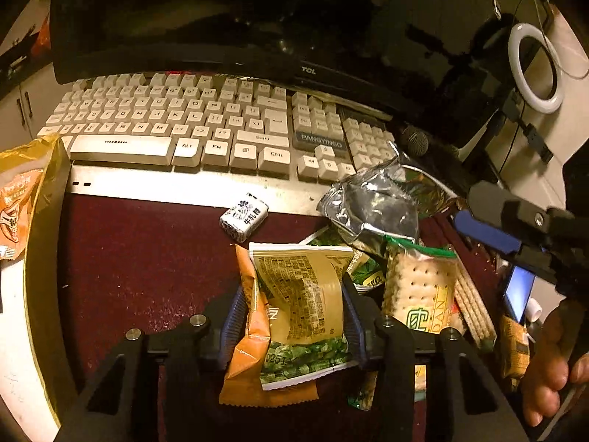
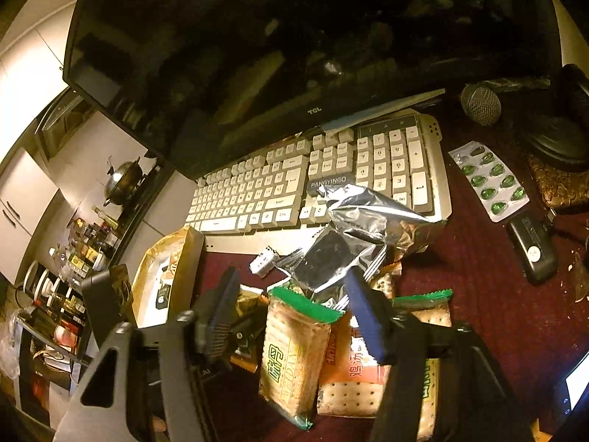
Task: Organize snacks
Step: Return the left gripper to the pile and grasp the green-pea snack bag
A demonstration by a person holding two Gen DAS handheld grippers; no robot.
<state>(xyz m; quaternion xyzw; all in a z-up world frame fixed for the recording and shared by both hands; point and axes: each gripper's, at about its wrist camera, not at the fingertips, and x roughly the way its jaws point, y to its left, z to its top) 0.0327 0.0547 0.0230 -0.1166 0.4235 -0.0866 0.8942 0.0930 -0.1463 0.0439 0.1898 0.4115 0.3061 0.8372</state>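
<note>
Left wrist: green-and-tan snack packet (image 1: 305,294) (crinkled, printed) between left tongs (image 1: 294,313).

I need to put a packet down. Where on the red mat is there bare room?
Bare mat lies between the gold box and the packets in the left gripper, below the keyboard, with only a small candy at its top. Another strip runs right of the cracker pile, below the pill blister. The middle is crowded.
</note>
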